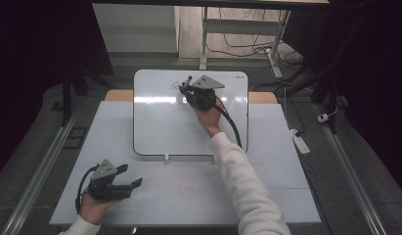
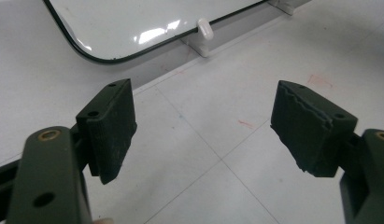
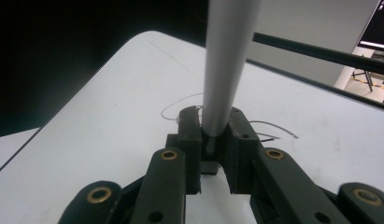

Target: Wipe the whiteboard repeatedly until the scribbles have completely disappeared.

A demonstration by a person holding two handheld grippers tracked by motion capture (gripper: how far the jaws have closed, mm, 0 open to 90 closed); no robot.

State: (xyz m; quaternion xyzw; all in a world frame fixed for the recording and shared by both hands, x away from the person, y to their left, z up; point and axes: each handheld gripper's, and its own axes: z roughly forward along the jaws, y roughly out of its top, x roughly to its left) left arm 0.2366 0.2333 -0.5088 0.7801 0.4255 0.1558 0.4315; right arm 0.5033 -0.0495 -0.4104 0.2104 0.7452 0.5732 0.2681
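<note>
A whiteboard (image 1: 189, 122) lies flat on the far middle of the white desk (image 1: 267, 186), its near edge fitted with a small white clip (image 1: 166, 157). The right tool (image 1: 188, 88) reaches over the board's far edge, held by the person's right hand (image 1: 208, 117), whose white sleeve (image 1: 242, 186) runs back toward the bottom of the high view. Its jaws are drawn in close around a pale grey marker (image 3: 224, 65), which stands up between them and rises out of the top of the right gripper view; the marker's lower end sits down in the gap between the pads, touching them on both sides. Thin dark pen lines (image 3: 180, 105) curl on the board's surface just beyond the jaws, on either side of the marker. The left tool (image 1: 132, 177) rests low at the near left of the desk, well apart from the board and the marker, held in the left hand (image 1: 93, 208). Its jaws stand wide apart with nothing between them, pointing across bare desk toward the board's rounded near corner (image 2: 94, 56) and the clip.
</note>
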